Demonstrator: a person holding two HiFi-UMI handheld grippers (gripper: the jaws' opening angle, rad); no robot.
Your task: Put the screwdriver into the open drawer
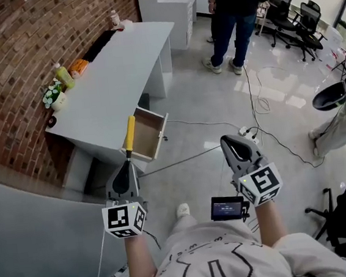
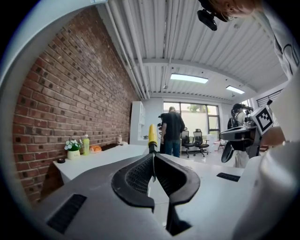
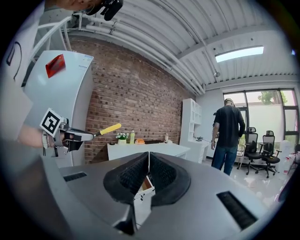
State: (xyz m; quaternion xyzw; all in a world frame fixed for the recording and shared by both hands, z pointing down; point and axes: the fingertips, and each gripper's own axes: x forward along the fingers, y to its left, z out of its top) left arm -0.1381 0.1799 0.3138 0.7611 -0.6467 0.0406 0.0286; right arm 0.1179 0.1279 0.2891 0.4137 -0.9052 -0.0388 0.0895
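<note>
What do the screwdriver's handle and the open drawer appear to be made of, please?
The screwdriver handle looks like matte yellow plastic or rubber: even colour, no shine. The open drawer seems to be wood or board: tan inner faces, white-coated outer rim.

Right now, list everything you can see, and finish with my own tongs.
screwdriver: one, yellow handle, held in left tongs
drawer: one, tan inside, open at desk front
desk: one, pale grey, along brick wall
flower pot: one, white flowers, desk's wall edge
bottle: one, yellow-green, beside flower pot
person: one, dark top, jeans, beyond desk
office chairs: several, black, far right
cables: several, on floor
left tongs: shut on screwdriver
right tongs: shut, empty
</note>
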